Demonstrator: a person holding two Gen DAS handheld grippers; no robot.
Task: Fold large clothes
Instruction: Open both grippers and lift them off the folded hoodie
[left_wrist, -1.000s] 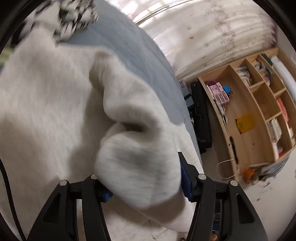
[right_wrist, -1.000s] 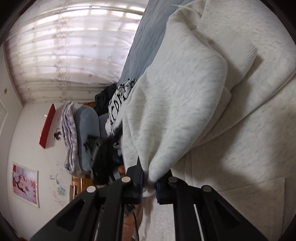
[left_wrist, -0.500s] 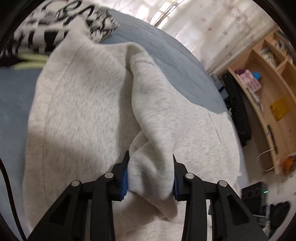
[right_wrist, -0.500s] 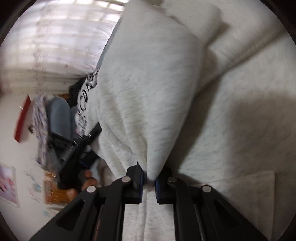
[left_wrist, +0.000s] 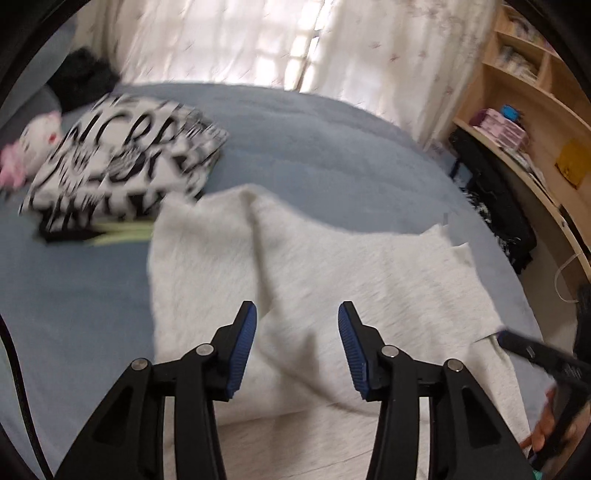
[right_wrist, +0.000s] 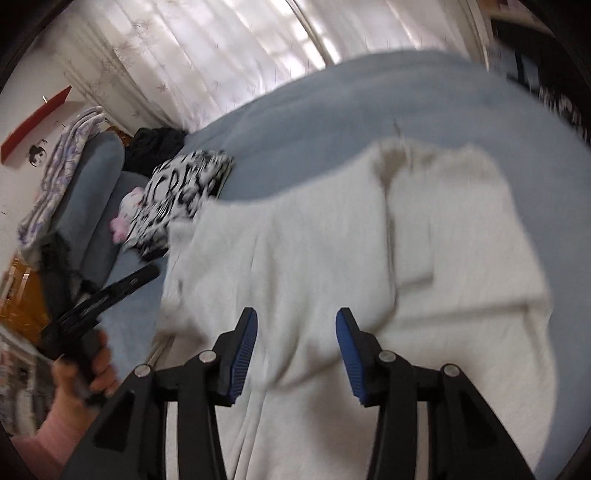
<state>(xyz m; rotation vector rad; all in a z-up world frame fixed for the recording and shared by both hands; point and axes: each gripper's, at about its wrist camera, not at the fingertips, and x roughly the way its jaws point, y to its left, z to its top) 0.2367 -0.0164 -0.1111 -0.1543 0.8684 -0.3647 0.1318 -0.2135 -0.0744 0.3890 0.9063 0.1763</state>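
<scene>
A large light-grey sweatshirt (left_wrist: 332, 273) (right_wrist: 332, 251) lies folded over itself on the blue bed (left_wrist: 314, 147) (right_wrist: 351, 96). My left gripper (left_wrist: 297, 321) hangs above its near part with the jaws opening and nothing between the blue pads. My right gripper (right_wrist: 295, 325) also hangs above the cloth, jaws opening, with no fabric between them. In the right wrist view the left gripper (right_wrist: 147, 275) shows at the left, held by a hand (right_wrist: 92, 373). The right gripper's black fingers (left_wrist: 535, 350) show at the right edge of the left wrist view.
A folded black-and-white printed garment (left_wrist: 122, 166) (right_wrist: 181, 192) lies at the far left of the bed, beside a pink-and-white soft toy (left_wrist: 29, 147) and a black garment (left_wrist: 81, 81). A wooden shelf unit (left_wrist: 535, 122) stands right of the bed. Curtains (left_wrist: 258, 40) hang behind.
Both grippers let go of the sweatshirt folds they were pinching and rose clear of it. The cloth now lies flat on the bed.
</scene>
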